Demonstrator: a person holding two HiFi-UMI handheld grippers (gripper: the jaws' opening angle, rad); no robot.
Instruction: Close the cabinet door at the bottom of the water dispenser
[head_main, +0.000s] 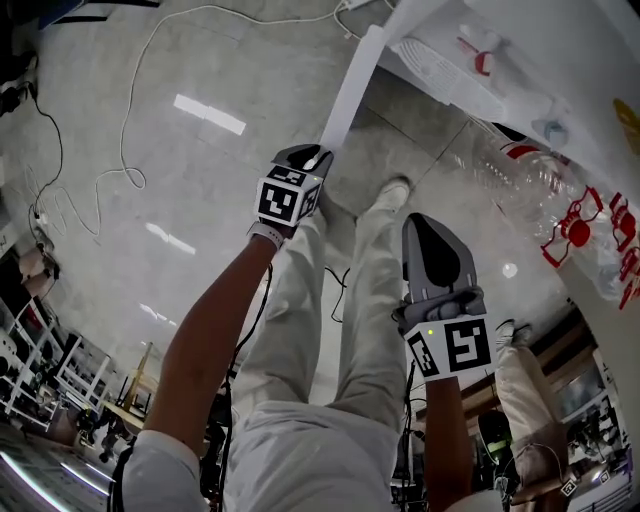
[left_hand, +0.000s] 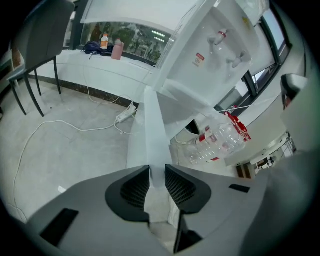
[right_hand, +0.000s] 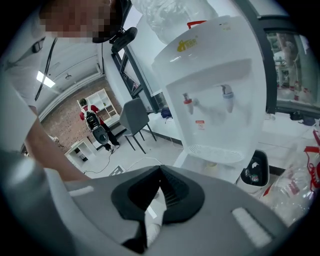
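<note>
The white cabinet door (head_main: 350, 85) stands open, edge-on, swung out from the water dispenser (head_main: 450, 50). My left gripper (head_main: 314, 157) is shut on the door's free edge. In the left gripper view the door edge (left_hand: 151, 125) runs down between the pads of the left gripper (left_hand: 157, 172), which press on it. The right gripper (head_main: 420, 225) hangs lower right over the person's leg, shut with nothing in it. The right gripper view looks past the right gripper's (right_hand: 160, 171) touching tips at the white dispenser (right_hand: 215, 90) with its two taps.
A big empty water bottle (head_main: 535, 185) lies on the floor by the dispenser. Cables (head_main: 120, 170) and a power strip (left_hand: 125, 116) lie on the tiled floor. A chair (left_hand: 40, 45) stands left; a small black-lined bin (right_hand: 255, 172) sits beside the dispenser. The person's shoe (head_main: 392, 190) is near the door.
</note>
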